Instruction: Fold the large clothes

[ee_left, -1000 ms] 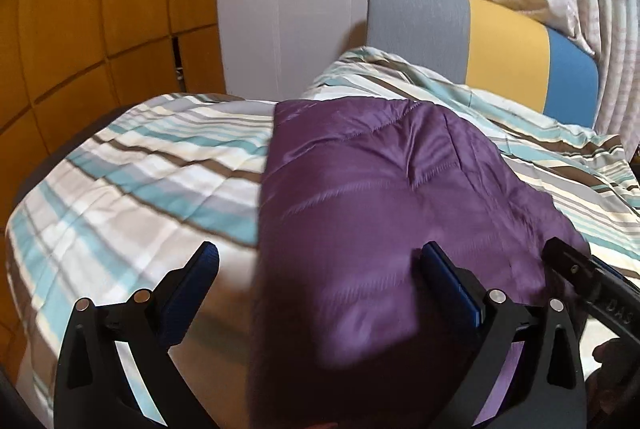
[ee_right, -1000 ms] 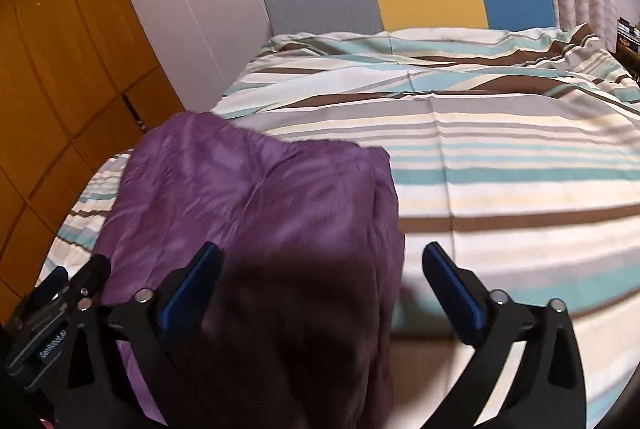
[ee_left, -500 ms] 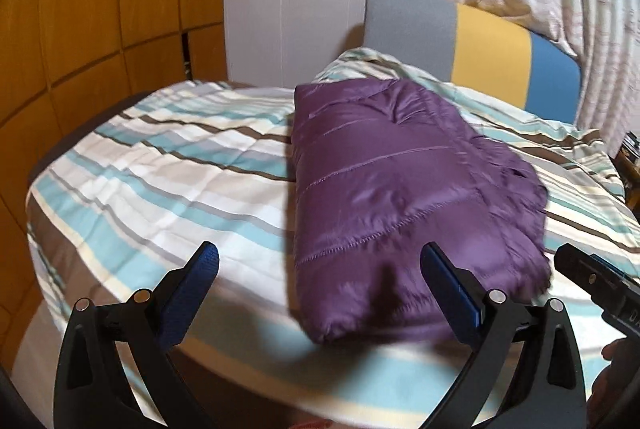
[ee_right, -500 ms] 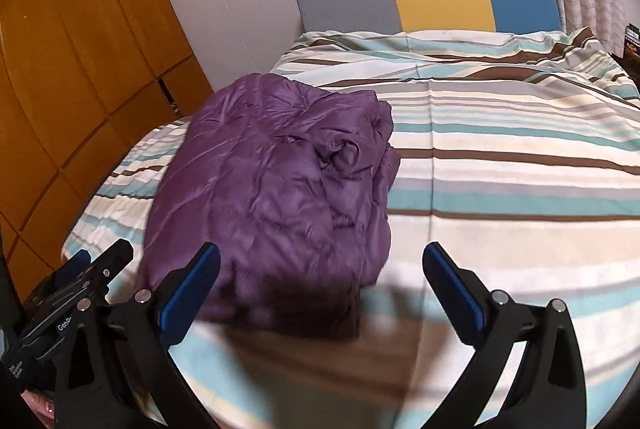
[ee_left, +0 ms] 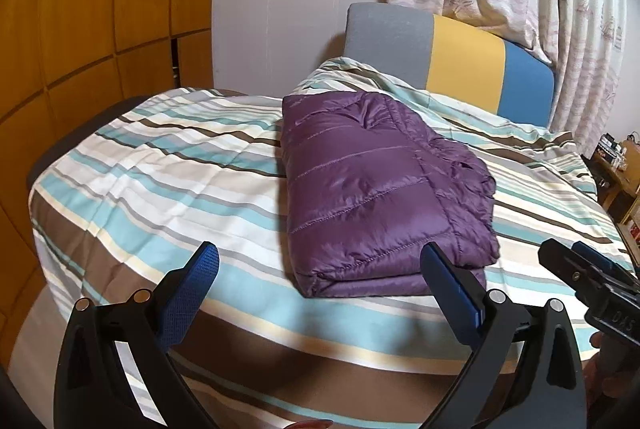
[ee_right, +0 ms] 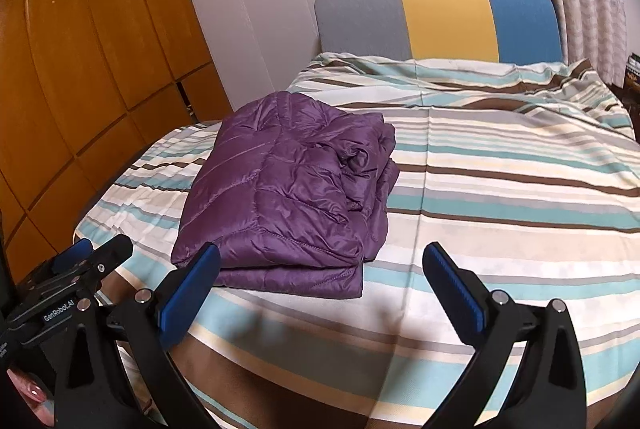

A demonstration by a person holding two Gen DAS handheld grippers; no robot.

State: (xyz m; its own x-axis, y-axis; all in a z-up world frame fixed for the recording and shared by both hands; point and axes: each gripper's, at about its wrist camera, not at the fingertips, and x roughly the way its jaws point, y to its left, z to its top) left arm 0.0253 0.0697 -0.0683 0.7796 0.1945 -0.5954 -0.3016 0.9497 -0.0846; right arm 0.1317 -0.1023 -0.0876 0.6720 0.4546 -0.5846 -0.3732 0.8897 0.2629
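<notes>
Bed [ee_left: 160, 165] with striped cover filled both views, tricolour headboard [ee_right: 440, 17] at far end. Purple quilted jacket [ee_left: 372, 189] lay folded in a thick rectangle on the bed's near left part, long axis running from foot edge toward headboard, folded edge nearest the cameras, looser layers on its right side. Left claw [ee_left: 320, 293] gaped wide, empty, short of jacket. Right claw [ee_right: 320, 289] likewise wide, empty.
</notes>
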